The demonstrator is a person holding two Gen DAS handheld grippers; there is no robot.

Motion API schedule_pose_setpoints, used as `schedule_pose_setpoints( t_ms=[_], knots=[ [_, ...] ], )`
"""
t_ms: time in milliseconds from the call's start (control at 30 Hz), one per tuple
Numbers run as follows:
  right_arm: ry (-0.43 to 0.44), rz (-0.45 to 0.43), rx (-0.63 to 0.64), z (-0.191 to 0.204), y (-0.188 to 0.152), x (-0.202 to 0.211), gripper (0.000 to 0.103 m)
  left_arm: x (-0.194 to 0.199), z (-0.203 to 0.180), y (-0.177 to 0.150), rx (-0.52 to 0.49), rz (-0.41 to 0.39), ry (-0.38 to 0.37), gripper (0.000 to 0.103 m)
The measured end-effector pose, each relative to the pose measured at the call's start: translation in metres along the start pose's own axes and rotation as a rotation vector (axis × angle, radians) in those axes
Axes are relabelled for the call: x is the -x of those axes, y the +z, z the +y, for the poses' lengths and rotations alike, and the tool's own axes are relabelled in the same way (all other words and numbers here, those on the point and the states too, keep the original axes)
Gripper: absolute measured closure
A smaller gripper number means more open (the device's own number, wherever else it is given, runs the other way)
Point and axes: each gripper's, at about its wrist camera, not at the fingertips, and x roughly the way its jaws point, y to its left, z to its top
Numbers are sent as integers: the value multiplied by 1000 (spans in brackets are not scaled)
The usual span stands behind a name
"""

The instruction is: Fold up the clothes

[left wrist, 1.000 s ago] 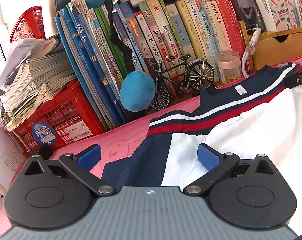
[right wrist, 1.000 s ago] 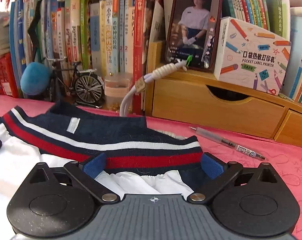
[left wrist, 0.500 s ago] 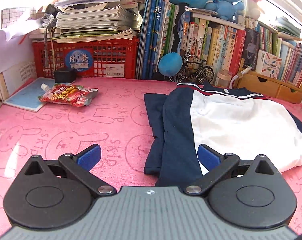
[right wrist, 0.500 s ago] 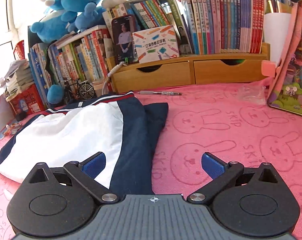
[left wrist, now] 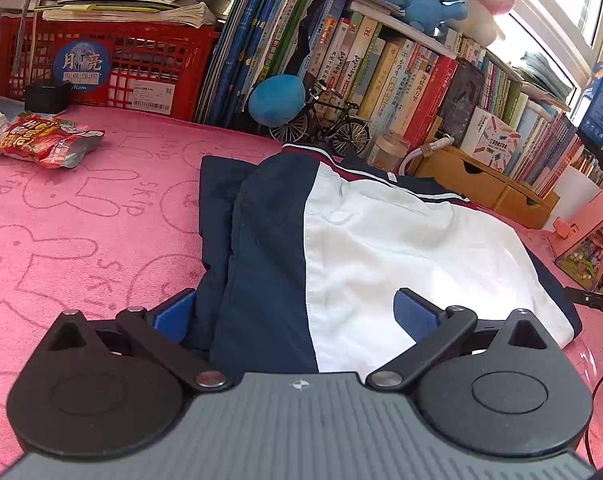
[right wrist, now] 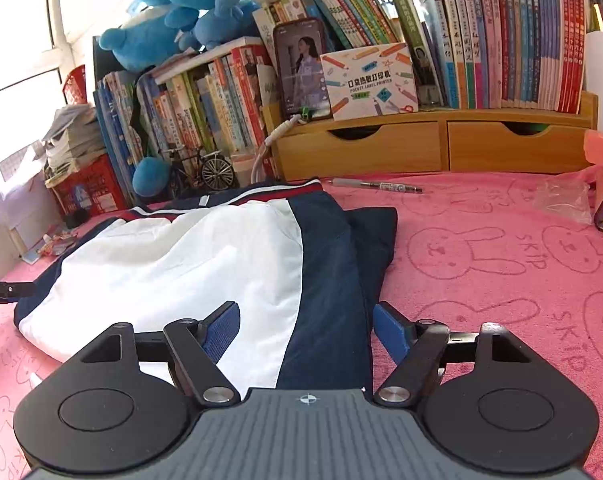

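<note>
**Pink rabbit-print cloth, jacket between two grippers**

Pink rabbit-print table cloth carries the navy-and-white folded jacket. Left gripper straddles its near edge, jaws spread; only this view shows a red snack pouch. Right gripper, jaws just narrowing, stands apart around the navy edge; only there lies a grey pen.

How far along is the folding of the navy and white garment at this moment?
Done: both navy sleeves lie folded in along the sides of the jacket, a narrow rectangle on the pink mat. In hand: the left gripper stands open at its near left corner; the right gripper, whose jaws have just been closing, straddles the near right edge without pinching it. Left: likely folding the hem up to the collar.
</note>
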Motion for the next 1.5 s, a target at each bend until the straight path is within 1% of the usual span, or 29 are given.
schedule_pose_setpoints(
  t_ms=[100, 133, 167, 200, 267, 333, 367, 400, 467, 533, 600, 700, 800, 833, 867, 933, 1000, 1033, 1067, 1133, 1200, 1233, 1300, 1333, 1367, 1400, 1433, 1467, 1500],
  knots=[
    [-3, 27, 15, 0, -4, -11, 42, 2, 2, -3, -17, -7, -6, 5],
    [0, 30, 13, -2, -7, -11, 50, 2, 3, -4, -14, -7, -12, 7],
    [-1, 33, 10, -4, -9, -11, 60, 2, 5, -5, -12, -1, -12, 9],
    [-10, 36, 9, -6, -11, -10, 66, 2, 6, -5, -10, 5, -12, 11],
    [-15, 44, 1, -10, -15, -8, 70, -2, -1, -5, -69, 35, 45, 21],
    [-29, 56, -22, -14, -16, -6, 74, -5, -14, -3, -141, 66, 107, 23],
    [-33, 59, -31, -15, -16, -4, 78, -6, -20, -4, -173, 78, 139, 26],
    [-34, 60, -28, -13, -17, 0, 81, -5, -21, -5, -178, 79, 144, 27],
    [-35, 61, -22, -10, -19, 10, 90, -2, -20, -6, -185, 79, 149, 37],
    [-38, 64, -14, -6, -21, 20, 92, 0, -15, -7, -189, 82, 164, 39],
    [-53, 110, 7, -5, -31, 18, 93, -1, -19, -8, -228, 88, 194, 39],
    [-39, 83, -45, -10, -31, 28, 94, -2, -20, -7, -233, 99, 206, 39],
    [-43, 96, -81, -21, -32, 29, 93, 3, -16, -8, -228, 100, 212, 35],
    [-45, 96, -64, -22, -34, 29, 93, 6, -14, -10, -222, 99, 219, 34],
    [-42, 92, -58, -23, -36, 31, 94, 9, -11, -11, -215, 97, 226, 31],
    [-38, 89, -83, -26, -38, 34, 94, 17, -6, -14, -197, 93, 245, 29],
    [-32, 89, -144, -31, -38, 39, 91, 26, 0, -17, -178, 90, 264, 28],
    [-30, 87, -184, -34, -39, 42, 77, 31, 1, -19, -165, 85, 269, 28],
    [-33, 86, -249, -39, -42, 47, 55, 37, 3, -20, -151, 80, 274, 28],
    [19, 54, -352, -48, -49, 61, 43, 48, -4, -20, -169, 48, 298, 30],
    [26, 50, -411, -51, -53, 70, 43, 58, -12, -20, -188, 14, 321, 30],
    [36, 53, -423, -49, -54, 71, 43, 62, -25, -19, -231, -19, 325, 30],
    [57, 59, -448, -45, -56, 73, 43, 64, -51, -18, -294, -65, 296, 27],
    [79, 62, -474, -43, -58, 69, 43, 63, -66, -17, -327, -87, 276, 21],
    [101, 64, -500, -40, -59, 64, 42, 61, -82, -17, -358, -102, 242, 19],
    [122, 66, -525, -38, -60, 60, 40, 54, -100, -17, -389, -111, 193, 19],
    [135, 50, -543, -35, -60, 56, 36, 48, -112, -17, -405, -113, 166, 18],
    [128, 35, -557, -32, -59, 53, 32, 38, -128, -19, -434, -113, 149, 18],
    [118, 22, -568, -29, -59, 50, 32, 27, -144, -21, -464, -112, 132, 18]
  ],
)
